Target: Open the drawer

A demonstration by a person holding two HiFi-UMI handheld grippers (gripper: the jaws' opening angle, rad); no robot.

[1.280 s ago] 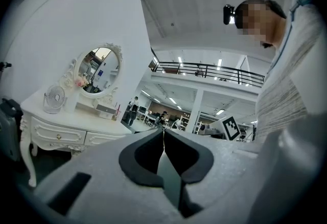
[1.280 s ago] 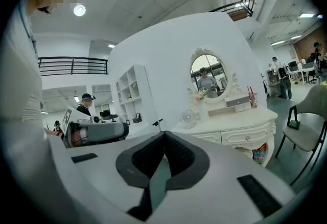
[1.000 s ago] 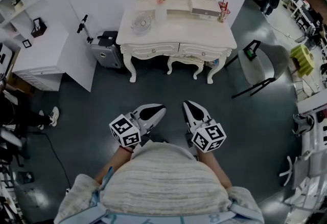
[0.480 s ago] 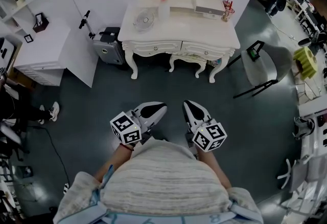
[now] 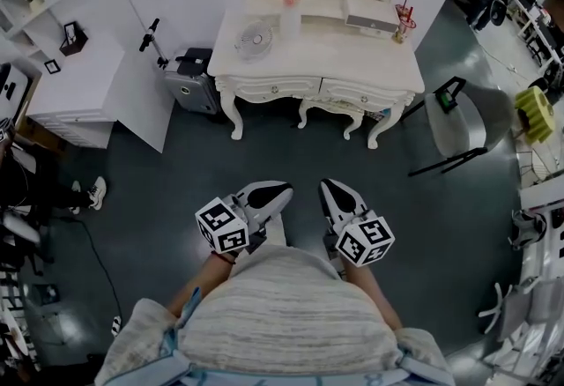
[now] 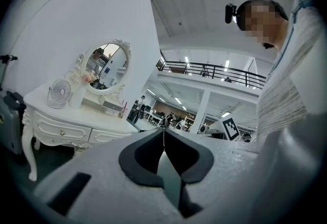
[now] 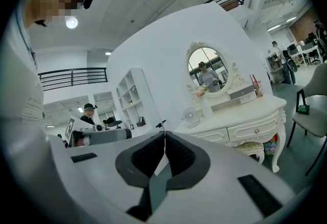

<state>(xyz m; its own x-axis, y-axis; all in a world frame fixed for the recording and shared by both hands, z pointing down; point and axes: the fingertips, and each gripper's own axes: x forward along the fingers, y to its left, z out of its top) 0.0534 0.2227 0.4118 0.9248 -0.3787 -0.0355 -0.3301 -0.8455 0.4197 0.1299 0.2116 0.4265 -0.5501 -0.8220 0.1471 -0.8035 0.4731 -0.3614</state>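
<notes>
Left tool (image 5: 278, 192): jaws pressed together, nothing between them. Right tool (image 5: 328, 187): jaws likewise together, empty. Both are held side by side over the dark floor (image 5: 264, 155), well apart from the white bench (image 5: 370, 54). Drawer (image 5: 269, 90): one of two in the bench front, both shut, below the small fan (image 5: 251, 39).

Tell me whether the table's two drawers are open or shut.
Shut: the left drawer and right drawer sit flush in the table's front.
</notes>
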